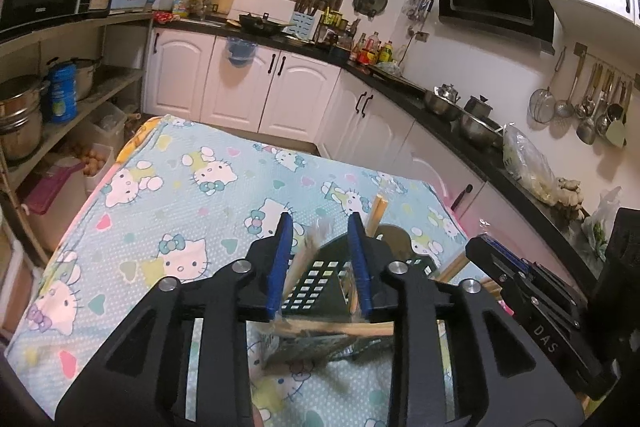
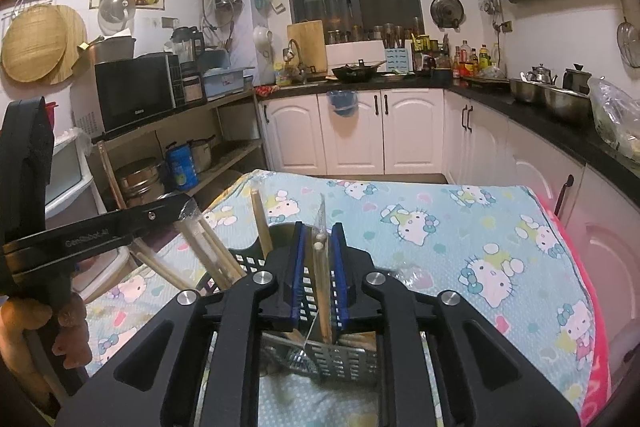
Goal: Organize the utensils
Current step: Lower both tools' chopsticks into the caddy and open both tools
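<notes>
A dark perforated utensil basket (image 1: 320, 283) (image 2: 312, 347) stands on the Hello Kitty tablecloth (image 1: 168, 211) (image 2: 460, 235), just in front of both grippers. My left gripper (image 1: 320, 227) is open over the basket; a blurred wrapped chopstick pair (image 1: 308, 251) lies between its fingers and another wooden chopstick (image 1: 378, 213) sticks up behind the right finger. My right gripper (image 2: 319, 233) is shut on a plastic-wrapped pair of wooden chopsticks (image 2: 320, 267), held upright above the basket. Several more wooden chopsticks (image 2: 208, 251) lean in the basket's left side.
The right gripper's black body (image 1: 532, 287) shows at the right of the left wrist view, and the left gripper's black body (image 2: 80, 235) at the left of the right wrist view. White cabinets (image 2: 360, 131), a black counter (image 1: 460, 115) and open shelves (image 1: 60, 99) surround the table.
</notes>
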`<state>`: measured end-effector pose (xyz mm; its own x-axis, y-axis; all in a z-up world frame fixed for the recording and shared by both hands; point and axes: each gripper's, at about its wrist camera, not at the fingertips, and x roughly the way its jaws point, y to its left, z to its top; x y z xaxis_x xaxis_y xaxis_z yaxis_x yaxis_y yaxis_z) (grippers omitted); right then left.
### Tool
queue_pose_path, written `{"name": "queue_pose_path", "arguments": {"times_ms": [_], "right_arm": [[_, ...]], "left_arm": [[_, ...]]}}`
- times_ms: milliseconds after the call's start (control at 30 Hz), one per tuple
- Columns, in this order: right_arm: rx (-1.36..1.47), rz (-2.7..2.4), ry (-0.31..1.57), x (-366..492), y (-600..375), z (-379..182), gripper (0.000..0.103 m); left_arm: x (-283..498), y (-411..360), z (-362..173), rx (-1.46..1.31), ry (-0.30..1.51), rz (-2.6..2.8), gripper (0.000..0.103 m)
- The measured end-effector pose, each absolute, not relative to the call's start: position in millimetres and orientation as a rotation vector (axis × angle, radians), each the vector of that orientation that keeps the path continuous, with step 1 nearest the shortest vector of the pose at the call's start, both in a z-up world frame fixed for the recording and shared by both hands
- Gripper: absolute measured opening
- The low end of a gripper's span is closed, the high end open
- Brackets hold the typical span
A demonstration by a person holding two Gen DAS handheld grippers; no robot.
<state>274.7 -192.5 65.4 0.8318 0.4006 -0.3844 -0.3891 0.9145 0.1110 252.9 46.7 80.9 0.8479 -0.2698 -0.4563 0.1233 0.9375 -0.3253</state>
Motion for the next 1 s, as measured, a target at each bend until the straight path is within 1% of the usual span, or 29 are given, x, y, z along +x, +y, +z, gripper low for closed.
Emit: {"name": "queue_pose_path", "arguments": {"times_ms": [67, 200, 267, 367, 467, 533, 600, 767, 833, 867, 900, 933, 967, 1000], "right_arm": [[0.028, 0.416, 0.413, 272, -193, 67, 0.016], [0.029, 0.416, 0.406, 262, -196, 70, 0.022], [0.027, 0.415, 0.402, 257, -198, 72, 0.024], [0.023, 0.414, 0.4, 249, -200, 74, 0.027], [0.019, 0.413, 0.396, 240, -201, 77, 0.033], [0.018, 0.412, 0.394, 234, -202, 79, 0.036], [0.019, 0.412, 0.393, 228, -202, 79, 0.039], [0.018, 0.413, 0.391, 212, -207, 78, 0.046], [0.017, 0.415, 0.39, 206, -208, 77, 0.051], [0.014, 0.414, 0.387, 201, -209, 76, 0.052], [0.013, 0.412, 0.385, 199, -209, 75, 0.055], [0.01, 0.411, 0.383, 194, -211, 74, 0.058], [0.009, 0.41, 0.383, 191, -211, 74, 0.06], [0.01, 0.411, 0.383, 188, -212, 73, 0.065]], "left_arm": [[251, 47, 82, -0.291, 0.52, -0.209, 0.023], [241, 49, 85, -0.291, 0.524, -0.21, 0.031], [234, 50, 87, -0.286, 0.523, -0.209, 0.034], [225, 51, 89, -0.291, 0.521, -0.208, 0.042], [217, 53, 90, -0.296, 0.52, -0.205, 0.045], [213, 54, 91, -0.3, 0.52, -0.203, 0.053], [206, 55, 91, -0.299, 0.522, -0.203, 0.055], [192, 55, 88, -0.292, 0.532, -0.207, 0.065], [187, 55, 85, -0.29, 0.536, -0.205, 0.066], [184, 55, 84, -0.29, 0.539, -0.204, 0.066], [182, 55, 83, -0.291, 0.541, -0.204, 0.07], [179, 54, 82, -0.291, 0.541, -0.203, 0.078], [176, 53, 80, -0.288, 0.542, -0.201, 0.079], [174, 53, 79, -0.287, 0.543, -0.202, 0.08]]}}
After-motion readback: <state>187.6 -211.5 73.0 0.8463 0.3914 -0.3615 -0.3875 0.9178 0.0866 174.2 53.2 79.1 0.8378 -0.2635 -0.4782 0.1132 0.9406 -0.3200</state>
